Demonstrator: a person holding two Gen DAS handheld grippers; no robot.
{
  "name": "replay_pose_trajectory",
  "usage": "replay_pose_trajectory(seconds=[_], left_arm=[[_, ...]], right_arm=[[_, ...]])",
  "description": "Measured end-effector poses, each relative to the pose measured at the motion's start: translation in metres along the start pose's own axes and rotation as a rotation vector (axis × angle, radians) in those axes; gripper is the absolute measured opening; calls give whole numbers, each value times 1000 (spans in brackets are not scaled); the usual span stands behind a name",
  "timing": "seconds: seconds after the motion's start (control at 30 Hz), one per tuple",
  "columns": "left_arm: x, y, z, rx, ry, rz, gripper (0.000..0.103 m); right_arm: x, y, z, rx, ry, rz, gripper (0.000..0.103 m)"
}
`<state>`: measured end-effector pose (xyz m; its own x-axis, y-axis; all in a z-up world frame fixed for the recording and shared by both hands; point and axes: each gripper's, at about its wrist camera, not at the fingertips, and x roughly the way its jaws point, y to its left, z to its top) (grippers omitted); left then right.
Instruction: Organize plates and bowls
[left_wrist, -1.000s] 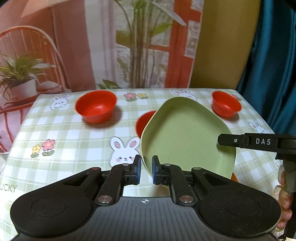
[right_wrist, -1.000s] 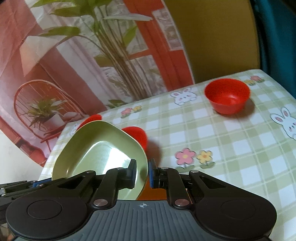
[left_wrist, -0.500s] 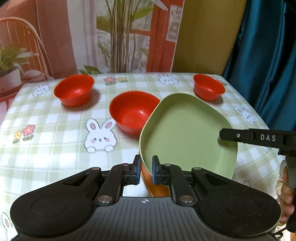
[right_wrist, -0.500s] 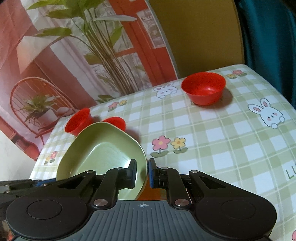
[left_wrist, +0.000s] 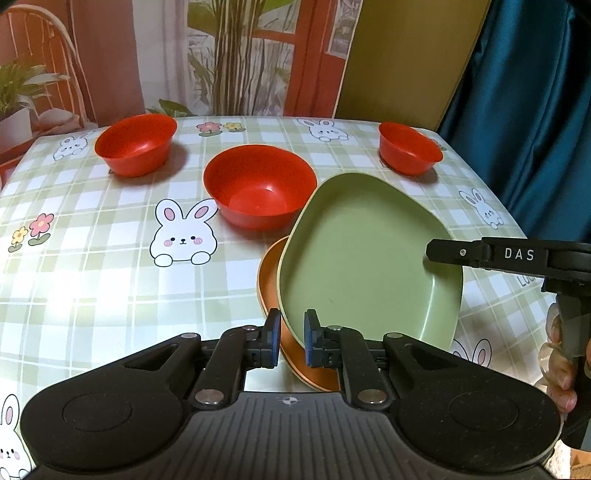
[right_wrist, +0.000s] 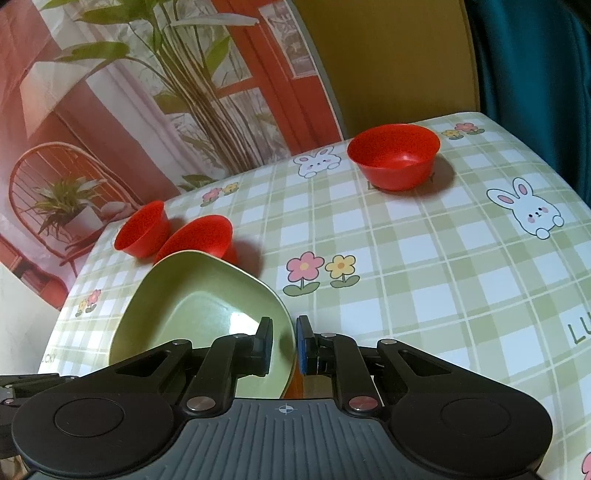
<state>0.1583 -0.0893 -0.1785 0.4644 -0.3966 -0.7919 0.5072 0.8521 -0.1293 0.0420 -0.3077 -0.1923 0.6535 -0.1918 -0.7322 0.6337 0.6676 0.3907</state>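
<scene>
Both grippers, left (left_wrist: 290, 341) and right (right_wrist: 284, 343), clamped opposite rims of the green plate (left_wrist: 369, 258), steadying it level over the orange plate (left_wrist: 269, 273) for stacking.

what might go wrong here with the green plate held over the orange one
1. Both claws, left and right, pinch only the rim of the green plate, which is tilted. It might slip or twist out.
2. It sits off-centre over the orange plate; let go now, it may land askew rather than nested.
3. The middle red bowl is close to the green plate's far edge. A push forward might knock it.
</scene>
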Motion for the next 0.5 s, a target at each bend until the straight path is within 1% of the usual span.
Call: replay_pose_trajectory(seconds=[0.5], left_arm=[[6,3,1,-16,6,6,14]], right_arm=[[-1,2,-3,-22,17,1,14]])
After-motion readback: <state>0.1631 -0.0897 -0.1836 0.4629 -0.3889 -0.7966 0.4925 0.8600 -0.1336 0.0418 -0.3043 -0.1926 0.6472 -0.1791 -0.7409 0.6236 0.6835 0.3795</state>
